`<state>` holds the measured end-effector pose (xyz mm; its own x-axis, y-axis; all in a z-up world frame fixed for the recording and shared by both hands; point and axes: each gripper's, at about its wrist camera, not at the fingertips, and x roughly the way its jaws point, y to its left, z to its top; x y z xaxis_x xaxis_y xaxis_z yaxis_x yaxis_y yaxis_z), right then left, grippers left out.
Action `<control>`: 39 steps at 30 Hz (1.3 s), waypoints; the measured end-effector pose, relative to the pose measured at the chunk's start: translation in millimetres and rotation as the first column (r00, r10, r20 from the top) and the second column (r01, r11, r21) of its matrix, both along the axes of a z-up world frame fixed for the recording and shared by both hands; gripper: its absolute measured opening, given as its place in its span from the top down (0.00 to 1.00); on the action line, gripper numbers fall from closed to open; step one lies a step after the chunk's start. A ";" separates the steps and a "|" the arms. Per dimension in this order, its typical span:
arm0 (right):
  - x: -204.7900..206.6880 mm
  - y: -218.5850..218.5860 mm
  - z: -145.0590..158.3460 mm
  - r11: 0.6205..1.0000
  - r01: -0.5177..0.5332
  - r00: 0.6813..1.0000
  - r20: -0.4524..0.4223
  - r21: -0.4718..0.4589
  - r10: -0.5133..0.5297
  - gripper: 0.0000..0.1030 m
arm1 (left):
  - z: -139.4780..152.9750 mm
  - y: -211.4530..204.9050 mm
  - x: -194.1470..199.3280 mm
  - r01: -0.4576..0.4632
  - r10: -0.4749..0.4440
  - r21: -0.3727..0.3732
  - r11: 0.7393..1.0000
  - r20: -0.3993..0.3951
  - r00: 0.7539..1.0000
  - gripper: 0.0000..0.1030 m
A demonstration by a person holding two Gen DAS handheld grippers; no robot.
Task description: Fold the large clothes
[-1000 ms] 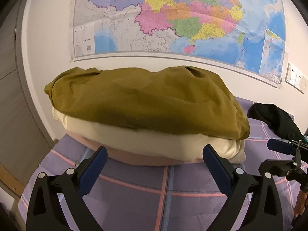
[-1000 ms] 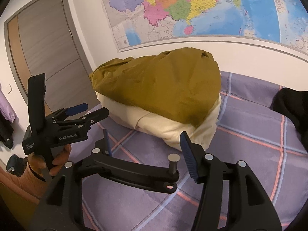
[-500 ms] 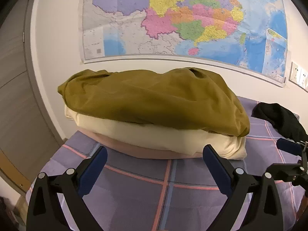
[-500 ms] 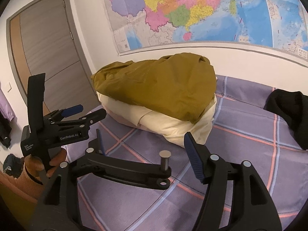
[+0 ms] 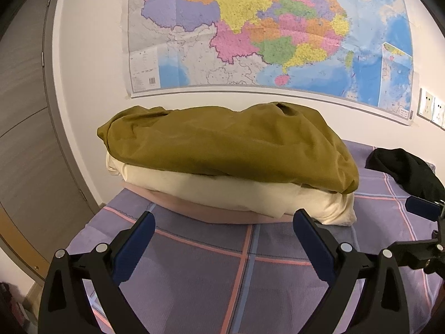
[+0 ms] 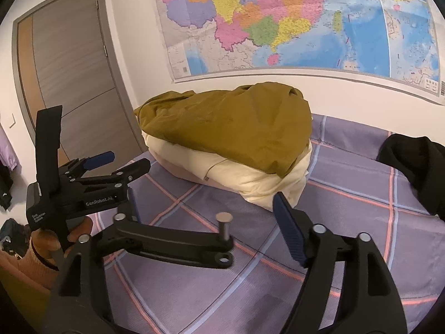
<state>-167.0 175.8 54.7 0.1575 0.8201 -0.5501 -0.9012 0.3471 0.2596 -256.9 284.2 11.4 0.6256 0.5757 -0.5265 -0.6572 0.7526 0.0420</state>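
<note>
A stack of folded clothes lies on the bed against the wall: an olive-brown garment on top, a cream one under it and a pink one at the bottom. The stack also shows in the right wrist view. A black garment lies crumpled at the right, also in the right wrist view. My left gripper is open and empty, a little in front of the stack. My right gripper is open and empty, above the bedspread.
The bed has a purple bedspread with pink and blue lines. A large map hangs on the white wall behind. A grey door stands at the left. Wall sockets are at the far right.
Both grippers have drawn back from the stack of clothes and risen a little; the stack looks smaller and farther. Both stay open and empty.
</note>
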 end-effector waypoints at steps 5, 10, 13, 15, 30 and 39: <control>-3.7 -1.8 -3.5 1.000 0.005 1.000 -0.007 0.001 -0.005 0.23 | -2.3 -1.6 -5.1 0.001 -0.001 -0.008 1.000 -0.001 1.000 0.07; -6.4 -7.0 -4.8 1.000 0.016 1.000 -0.007 0.013 -0.016 0.16 | -5.3 -2.6 -9.0 -0.003 0.003 -0.016 1.000 -0.005 1.000 0.07; -7.2 -10.4 -4.2 1.000 0.020 1.000 -0.007 0.021 -0.020 0.16 | -6.8 -3.5 -11.5 -0.004 0.004 -0.018 1.000 -0.009 1.000 0.07; -7.1 -12.5 -3.9 0.999 0.020 1.000 -0.010 0.026 -0.020 0.16 | -6.8 -4.0 -12.6 -0.007 0.007 -0.019 1.000 -0.008 1.000 0.07; -12.8 -18.4 -1.9 0.999 0.014 1.000 -0.004 0.041 -0.013 0.13 | -7.3 -7.0 -21.5 -0.021 0.021 -0.010 1.000 -0.014 1.000 0.07; -14.8 -20.0 -2.1 0.999 0.009 1.000 -0.008 0.044 -0.008 0.13 | -7.4 -6.5 -25.8 -0.029 0.029 -0.006 1.000 -0.019 0.999 0.07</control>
<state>-181.8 155.7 52.6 0.1601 0.8422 -0.5149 -0.8960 0.3429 0.2821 -282.7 277.7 4.0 0.5991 0.5901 -0.5412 -0.6776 0.7337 0.0500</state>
